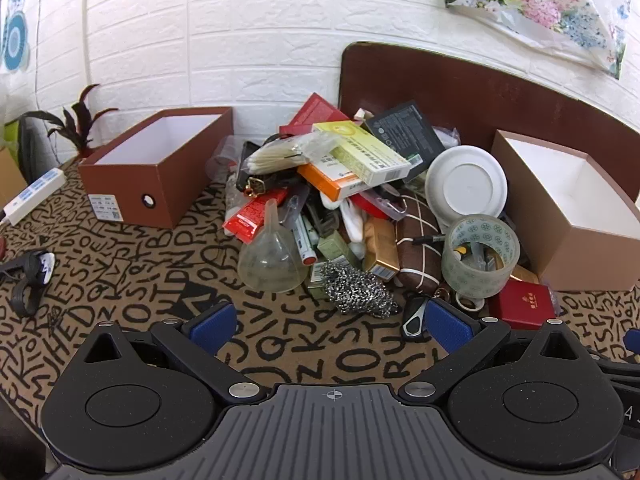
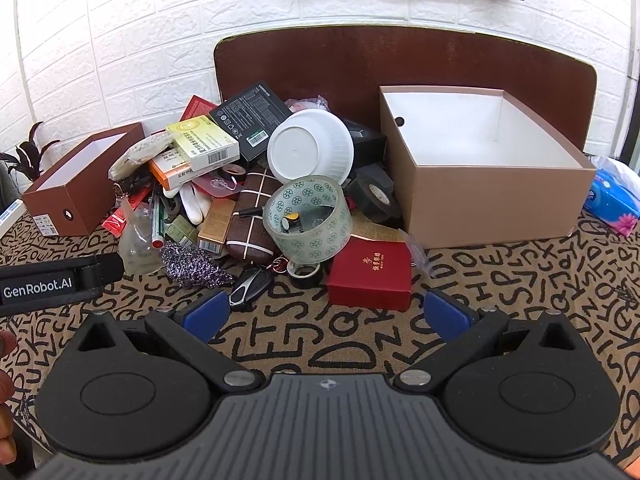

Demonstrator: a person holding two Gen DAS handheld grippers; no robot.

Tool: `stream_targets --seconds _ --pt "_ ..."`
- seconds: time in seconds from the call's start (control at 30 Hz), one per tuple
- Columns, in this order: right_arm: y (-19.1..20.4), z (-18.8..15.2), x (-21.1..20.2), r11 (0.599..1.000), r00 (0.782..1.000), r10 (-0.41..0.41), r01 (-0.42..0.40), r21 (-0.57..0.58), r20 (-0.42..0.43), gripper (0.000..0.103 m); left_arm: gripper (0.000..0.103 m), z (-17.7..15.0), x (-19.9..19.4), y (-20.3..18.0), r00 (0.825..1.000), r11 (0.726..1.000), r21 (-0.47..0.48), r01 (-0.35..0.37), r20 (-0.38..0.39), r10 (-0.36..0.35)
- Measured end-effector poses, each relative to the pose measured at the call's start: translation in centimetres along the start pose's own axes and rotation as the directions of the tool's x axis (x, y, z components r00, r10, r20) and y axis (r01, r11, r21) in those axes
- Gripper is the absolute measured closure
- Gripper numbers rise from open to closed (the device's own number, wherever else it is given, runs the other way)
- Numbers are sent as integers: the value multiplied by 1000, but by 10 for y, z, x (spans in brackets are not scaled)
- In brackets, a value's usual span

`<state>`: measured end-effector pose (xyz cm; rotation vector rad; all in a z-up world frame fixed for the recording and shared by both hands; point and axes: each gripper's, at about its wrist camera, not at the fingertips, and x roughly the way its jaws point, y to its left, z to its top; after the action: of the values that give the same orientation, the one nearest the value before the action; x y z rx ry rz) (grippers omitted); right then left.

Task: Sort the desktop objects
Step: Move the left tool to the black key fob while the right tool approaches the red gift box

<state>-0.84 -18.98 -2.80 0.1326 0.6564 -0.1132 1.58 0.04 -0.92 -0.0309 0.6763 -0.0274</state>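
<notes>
A heap of desk clutter lies mid-table: medicine boxes (image 1: pixel 362 152), a white bowl (image 1: pixel 466 182) on its side, a clear tape roll (image 1: pixel 482 254), a plastic funnel (image 1: pixel 272 258), a steel scourer (image 1: pixel 358 288), a car key (image 1: pixel 414 316) and a red gift box (image 1: pixel 522 308). My left gripper (image 1: pixel 330 326) is open and empty, just short of the scourer. In the right wrist view my right gripper (image 2: pixel 326 314) is open and empty, just short of the red gift box (image 2: pixel 370 274) and car key (image 2: pixel 250 286). The tape roll (image 2: pixel 310 218) and bowl (image 2: pixel 310 152) sit behind.
A dark brown open box (image 1: pixel 160 164) stands left of the heap and a tan open box (image 2: pixel 484 164) stands right; both look empty. A brown board (image 2: pixel 400 64) leans on the wall. A power strip (image 1: pixel 34 196), a tissue pack (image 2: pixel 612 200) and a black clip (image 1: pixel 28 276) lie at the sides.
</notes>
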Motion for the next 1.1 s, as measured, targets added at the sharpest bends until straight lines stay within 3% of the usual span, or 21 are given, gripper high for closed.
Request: stream_targets --seconds 0.5,0.83,0.97,1.1 --pt "-1 -1 0 1000 1000 2 -2 3 -1 0 0 -1 0 -4 1000 1000 11 11 -6 -11" --pt "-14 -5 25 1000 999 -6 7 27 -36 0 0 -2 30 -19 999 999 53 -1 -46 3" --pt "-22 -10 46 1000 999 -17 18 18 -47 0 0 -9 53 -24 998 998 64 19 -68 -14" --pt "-32 -20 71 999 998 -33 32 -4 -58 0 1 -21 73 -26 989 991 80 110 -104 -101"
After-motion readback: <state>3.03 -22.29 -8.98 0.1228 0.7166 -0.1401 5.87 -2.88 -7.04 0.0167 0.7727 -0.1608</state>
